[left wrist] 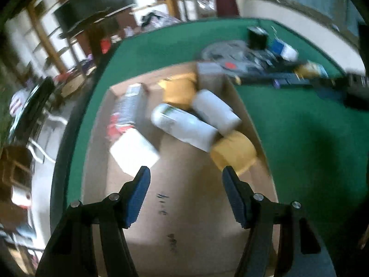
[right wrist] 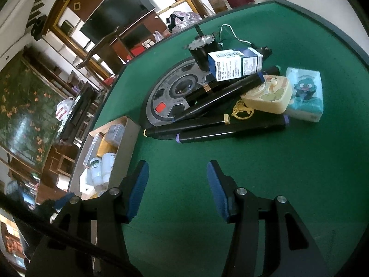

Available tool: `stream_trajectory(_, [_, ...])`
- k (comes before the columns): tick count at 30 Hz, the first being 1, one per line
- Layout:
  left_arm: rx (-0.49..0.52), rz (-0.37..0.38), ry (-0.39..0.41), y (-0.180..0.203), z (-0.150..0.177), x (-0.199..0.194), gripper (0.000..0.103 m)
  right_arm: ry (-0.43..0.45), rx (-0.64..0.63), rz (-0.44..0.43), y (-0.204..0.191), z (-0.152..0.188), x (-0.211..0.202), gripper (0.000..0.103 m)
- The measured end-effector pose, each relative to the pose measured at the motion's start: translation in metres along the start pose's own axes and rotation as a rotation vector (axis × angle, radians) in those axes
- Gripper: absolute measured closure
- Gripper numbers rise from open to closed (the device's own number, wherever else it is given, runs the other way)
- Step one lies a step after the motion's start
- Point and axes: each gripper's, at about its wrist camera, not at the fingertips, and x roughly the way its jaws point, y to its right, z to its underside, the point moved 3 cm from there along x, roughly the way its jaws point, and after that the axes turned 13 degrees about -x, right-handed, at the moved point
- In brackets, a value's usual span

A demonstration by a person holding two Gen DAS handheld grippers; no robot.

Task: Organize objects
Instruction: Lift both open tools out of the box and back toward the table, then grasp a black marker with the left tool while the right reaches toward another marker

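My left gripper (left wrist: pixel 186 177) is open and empty above a cardboard box (left wrist: pixel 184 207) on the green table. In the box lie two white bottles (left wrist: pixel 184 124), a yellow roll (left wrist: pixel 234 152), a white carton (left wrist: pixel 133 151) and a yellow packet (left wrist: pixel 180 90). My right gripper (right wrist: pixel 177 173) is open and empty over bare green cloth. Ahead of it lies a pile: several black markers (right wrist: pixel 219 129), a blue and white box (right wrist: pixel 233 65), a cream case (right wrist: pixel 267 94), a tissue pack (right wrist: pixel 305 93), a grey disc (right wrist: pixel 170 97) and a black motor (right wrist: pixel 203 52). The box also shows at the left (right wrist: pixel 129 136).
The green table (right wrist: pixel 253 184) has a curved dark edge at the left and far side. Chairs, a television and cabinets stand beyond the table. The pile also shows blurred at the far right of the left wrist view (left wrist: pixel 265 57).
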Motion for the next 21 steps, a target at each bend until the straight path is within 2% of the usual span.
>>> stream_trajectory(2, [0.031, -0.057, -0.026, 0.005, -0.002, 0.013, 0.044, -0.003, 0.001, -0.006, -0.002, 0.001, 0.001, 0.052])
stream_trajectory(4, [0.006, -0.073, -0.037, 0.006, -0.010, 0.024, 0.044, -0.003, -0.008, -0.006, -0.005, 0.003, 0.001, 0.052])
stream_trajectory(8, [-0.174, -0.066, -0.018, -0.012, -0.027, 0.032, 0.044, 0.002, -0.022, 0.004, -0.006, 0.004, -0.004, 0.052])
stream_trajectory(10, [-0.205, -0.049, 0.015, -0.017, -0.027, 0.027, 0.044, 0.010, -0.021, 0.012, -0.004, 0.004, -0.009, 0.052])
stream_trajectory(15, [-0.193, -0.086, 0.030, -0.024, -0.021, 0.025, 0.043, 0.021, 0.005, 0.024, 0.006, 0.002, -0.013, 0.052])
stream_trajectory(18, [-0.141, -0.202, -0.003, -0.027, -0.016, 0.035, 0.040, 0.014, 0.011, 0.017, 0.006, 0.005, -0.011, 0.052])
stream_trajectory(21, [-0.138, -0.202, -0.010, -0.029, -0.010, 0.032, 0.040, 0.014, 0.000, 0.021, 0.006, 0.007, -0.012, 0.052])
